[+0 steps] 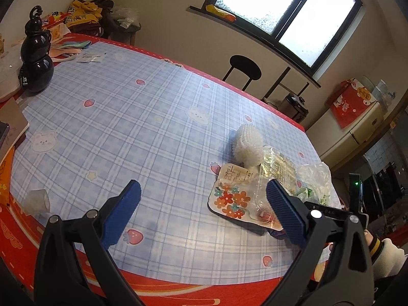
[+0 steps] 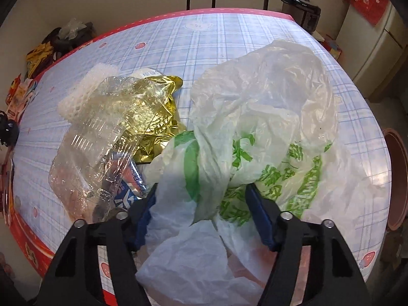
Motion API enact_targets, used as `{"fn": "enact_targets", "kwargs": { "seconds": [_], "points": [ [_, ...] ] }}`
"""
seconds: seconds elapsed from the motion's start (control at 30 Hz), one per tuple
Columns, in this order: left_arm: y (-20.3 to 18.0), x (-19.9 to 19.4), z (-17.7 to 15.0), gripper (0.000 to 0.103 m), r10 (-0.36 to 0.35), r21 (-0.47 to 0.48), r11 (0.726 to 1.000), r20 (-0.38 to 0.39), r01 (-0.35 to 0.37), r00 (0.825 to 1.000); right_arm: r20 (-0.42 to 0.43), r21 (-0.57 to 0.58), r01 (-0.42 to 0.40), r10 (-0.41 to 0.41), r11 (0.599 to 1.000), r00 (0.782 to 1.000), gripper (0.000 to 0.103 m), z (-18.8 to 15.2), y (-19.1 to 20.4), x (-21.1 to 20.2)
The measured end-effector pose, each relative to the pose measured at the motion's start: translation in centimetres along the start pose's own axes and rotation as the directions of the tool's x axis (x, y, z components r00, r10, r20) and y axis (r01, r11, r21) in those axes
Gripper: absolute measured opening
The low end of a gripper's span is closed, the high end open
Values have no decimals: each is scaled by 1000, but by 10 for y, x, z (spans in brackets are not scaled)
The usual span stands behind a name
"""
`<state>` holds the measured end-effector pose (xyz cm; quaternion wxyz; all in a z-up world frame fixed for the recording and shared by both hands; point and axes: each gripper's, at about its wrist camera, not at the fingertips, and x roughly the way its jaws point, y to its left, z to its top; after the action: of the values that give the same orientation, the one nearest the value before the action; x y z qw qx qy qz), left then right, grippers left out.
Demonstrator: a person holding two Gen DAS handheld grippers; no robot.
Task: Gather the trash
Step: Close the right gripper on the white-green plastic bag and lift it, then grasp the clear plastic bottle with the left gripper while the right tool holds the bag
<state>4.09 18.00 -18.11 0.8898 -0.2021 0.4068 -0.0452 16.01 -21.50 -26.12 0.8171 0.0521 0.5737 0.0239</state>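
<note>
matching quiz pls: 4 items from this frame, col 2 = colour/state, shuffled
Column 1
1. white plastic bag with green print
2. crumpled foil wrapper
3. gourd-shaped glossy bottle
4. left gripper

Column 2
A. black, standing upright at the table's far side
B. open, nothing between its fingers
C. gold, lying beside the clear plastic tray
D. bunched between the right gripper fingers

Pairs: 1-D, 2-C, 3-A, 4-B

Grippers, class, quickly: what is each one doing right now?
Left gripper: open, holding nothing.
Right gripper: open around the white plastic bag, not clamped.
</note>
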Motion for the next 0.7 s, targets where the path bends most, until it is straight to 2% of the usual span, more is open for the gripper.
{"fn": "enact_targets", "kwargs": {
  "seconds": [0.03,0.13,0.23,0.47,0.7],
  "points": [
    [-1,1,0,97,-5,1,1000,0,5,1000,-3,0,-11,11,1000,1000,45,-1,1,-2],
    [-8,3,-1,97,-18,12,1000,-5,18,1000,7,-3,-33,33,999,999,30,-5,4,-8],
    [-17,4,-3,97,-30,24,999,-7,30,1000,34,9,-64,63,998,997,24,-7,2,-21],
    [-37,5,-8,97,-40,53,998,-19,41,999,145,-3,-151,150,988,978,23,-6,1,-64],
    [-71,18,-13,97,-50,122,991,-58,57,997,254,-28,-179,180,983,950,23,-16,-10,-107]
  ]
}}
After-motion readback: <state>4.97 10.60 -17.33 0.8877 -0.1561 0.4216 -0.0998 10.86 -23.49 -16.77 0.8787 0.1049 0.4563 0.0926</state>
